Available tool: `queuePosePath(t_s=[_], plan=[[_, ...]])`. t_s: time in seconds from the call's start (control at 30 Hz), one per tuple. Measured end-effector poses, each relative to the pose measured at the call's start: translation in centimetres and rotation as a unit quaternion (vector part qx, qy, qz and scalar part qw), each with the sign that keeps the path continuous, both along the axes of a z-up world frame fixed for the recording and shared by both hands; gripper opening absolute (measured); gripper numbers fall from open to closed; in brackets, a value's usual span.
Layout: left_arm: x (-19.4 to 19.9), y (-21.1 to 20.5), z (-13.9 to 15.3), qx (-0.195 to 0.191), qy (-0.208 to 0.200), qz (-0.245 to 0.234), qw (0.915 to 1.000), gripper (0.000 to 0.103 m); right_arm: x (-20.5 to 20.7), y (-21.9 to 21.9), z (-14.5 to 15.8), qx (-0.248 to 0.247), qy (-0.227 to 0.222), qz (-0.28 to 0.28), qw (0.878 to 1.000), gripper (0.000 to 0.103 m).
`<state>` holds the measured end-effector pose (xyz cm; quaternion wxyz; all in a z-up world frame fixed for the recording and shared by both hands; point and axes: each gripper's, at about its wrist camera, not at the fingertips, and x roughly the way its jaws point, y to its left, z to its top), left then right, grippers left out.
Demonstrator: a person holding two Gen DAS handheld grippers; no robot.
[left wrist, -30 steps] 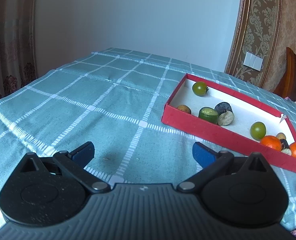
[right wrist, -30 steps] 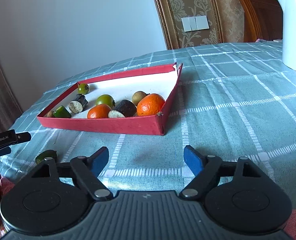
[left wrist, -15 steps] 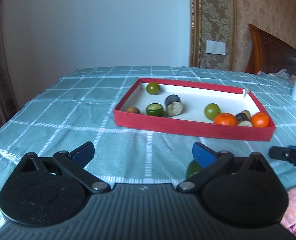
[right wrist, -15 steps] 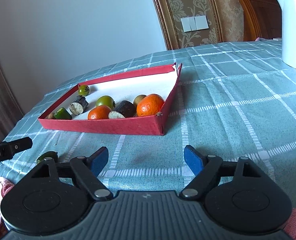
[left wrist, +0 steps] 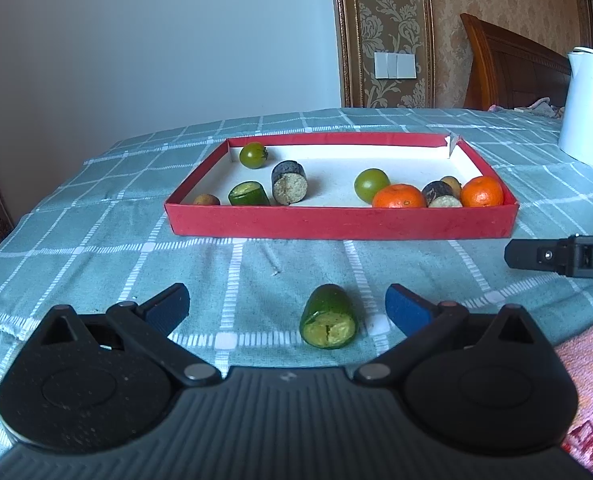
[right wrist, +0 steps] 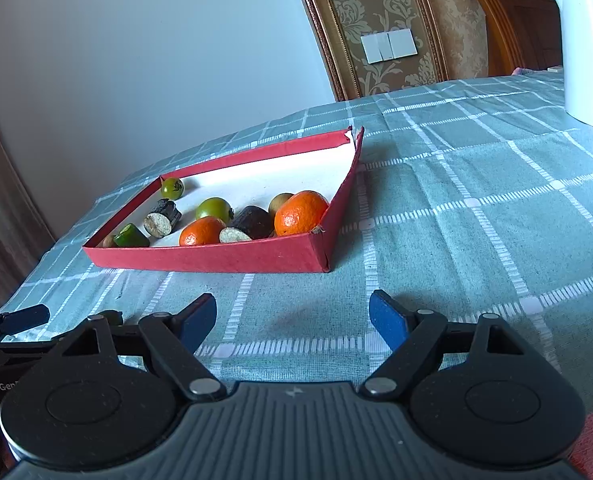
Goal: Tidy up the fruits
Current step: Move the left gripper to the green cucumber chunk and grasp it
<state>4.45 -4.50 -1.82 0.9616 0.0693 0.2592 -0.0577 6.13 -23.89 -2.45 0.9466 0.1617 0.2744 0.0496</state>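
Nine pieces of fruit lie in the red tray (left wrist: 340, 222): two oranges (left wrist: 399, 201), two green tomatoes (left wrist: 371, 185), two dark cut chunks (left wrist: 289, 182), one green cut chunk (left wrist: 248, 194) and two small brown fruits (left wrist: 206, 199), one at each end of the tray. One more green cut piece (left wrist: 329, 317) lies outside, on the checked tablecloth (left wrist: 96, 224) in front of the tray. One white kettle (left wrist: 590, 108) stands well apart to the right, and one wall switch plate (left wrist: 395, 65) hangs behind.

Left gripper (left wrist: 286, 306) tilts down over the cloth with its blue pads spread wide; the loose green piece sits between them, nearer the right pad, touching neither. Right gripper (right wrist: 292, 318) also angles down, in front of the tray's right corner, its jaws wide apart over bare cloth with nothing between them. Its fingertip shows at the right edge of the left wrist view.
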Motion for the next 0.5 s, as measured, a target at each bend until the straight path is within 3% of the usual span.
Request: queuePosePath(t_s=[0.17,0.33,0.47,0.5], plan=[[0.00,-0.31,-0.09,0.000,-0.004,-0.003,1.0000,0.103,0.01,-0.02,0.01,0.002,0.000,0.000,1.000,0.084],[0.48,-0.14,-0.44,-0.008,0.017,-0.009,0.9998,0.085,0.01,-0.02,0.01,0.004,-0.001,0.000,1.000,0.084],[0.70,0.21,-0.53,-0.021,0.024,-0.006,0.9995,0.079,0.02,-0.04,0.02,0.006,-0.001,0.000,1.000,0.084],[0.74,0.26,-0.56,-0.023,0.026,-0.007,0.9994,0.072,0.02,-0.02,0.02,0.006,-0.001,0.000,1.000,0.084]])
